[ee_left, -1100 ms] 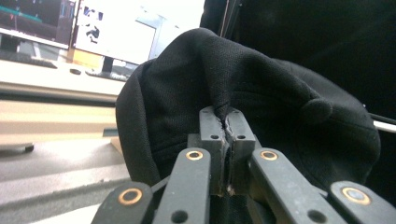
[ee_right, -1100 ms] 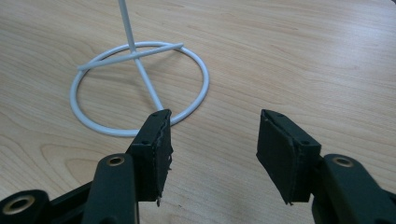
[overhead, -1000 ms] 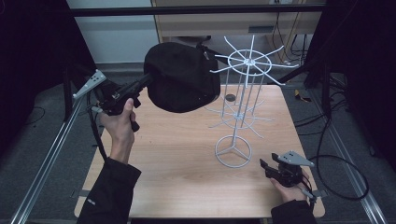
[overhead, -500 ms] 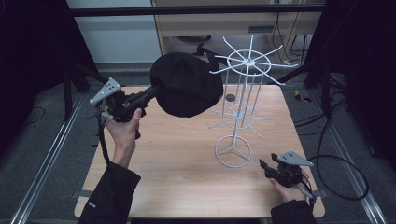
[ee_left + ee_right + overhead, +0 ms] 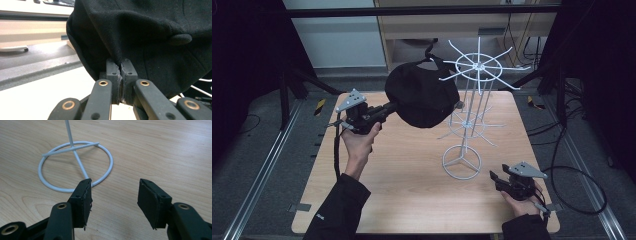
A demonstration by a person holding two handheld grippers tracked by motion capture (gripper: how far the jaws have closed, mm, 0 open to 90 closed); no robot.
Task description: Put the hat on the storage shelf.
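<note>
Since a moment ago, the black cap [image 5: 423, 95] has moved right, closer to the white wire rack [image 5: 467, 115], and now hangs in the air just beside the rack's top spokes. The left hand-held gripper [image 5: 389, 106] pinches the cap's fabric edge, jaws pressed tight on it. The right hand-held gripper [image 5: 494, 176] rests low near the bench's [image 5: 412, 190] front right corner, jaws spread, pointing at the rack's ring base. The wooden bench stands on a grey floor [image 5: 252, 150].
</note>
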